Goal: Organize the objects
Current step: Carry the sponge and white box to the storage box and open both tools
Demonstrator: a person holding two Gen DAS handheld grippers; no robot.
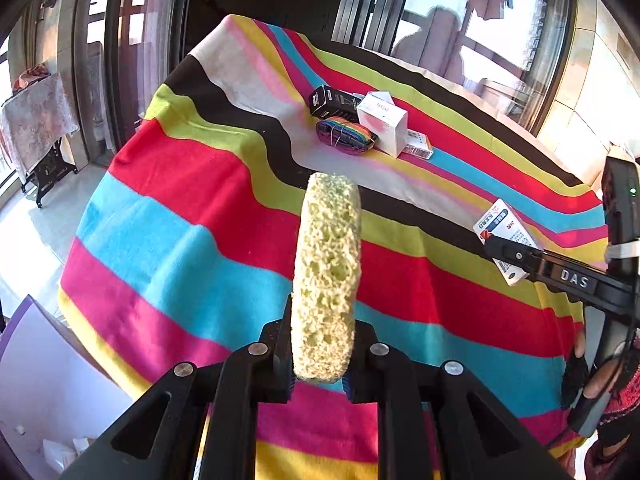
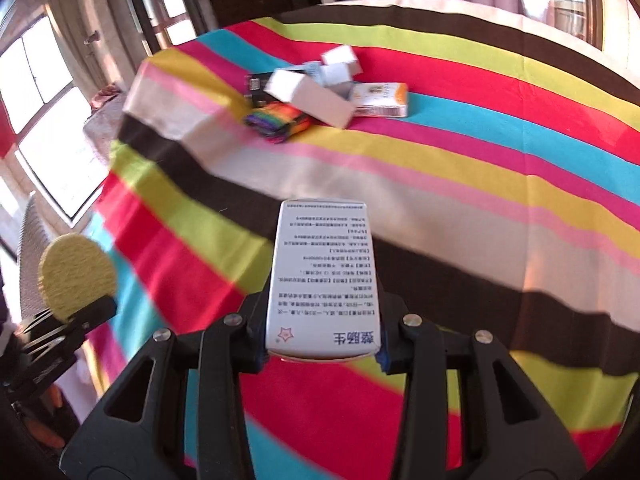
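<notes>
A: Left wrist view, item one: left tool [image 1: 320, 354] clenched on a yellow sponge [image 1: 326, 276], held upright above the striped cloth [image 1: 180, 240] on the bench.

B: Item two, right tool [image 2: 322, 344]?

A: Grasping a white printed box [image 2: 322, 276], held above the cloth's near stripes; seen also from the left wrist [image 1: 506, 240].

B: Remaining stock?

A: Cluster beyond the sponge, on the cloth's far part: black box [image 1: 334, 102], plain white box [image 1: 382, 124], rainbow strap [image 1: 346, 136] touching it in front, orange-edged box [image 1: 418, 146] behind it.
</notes>
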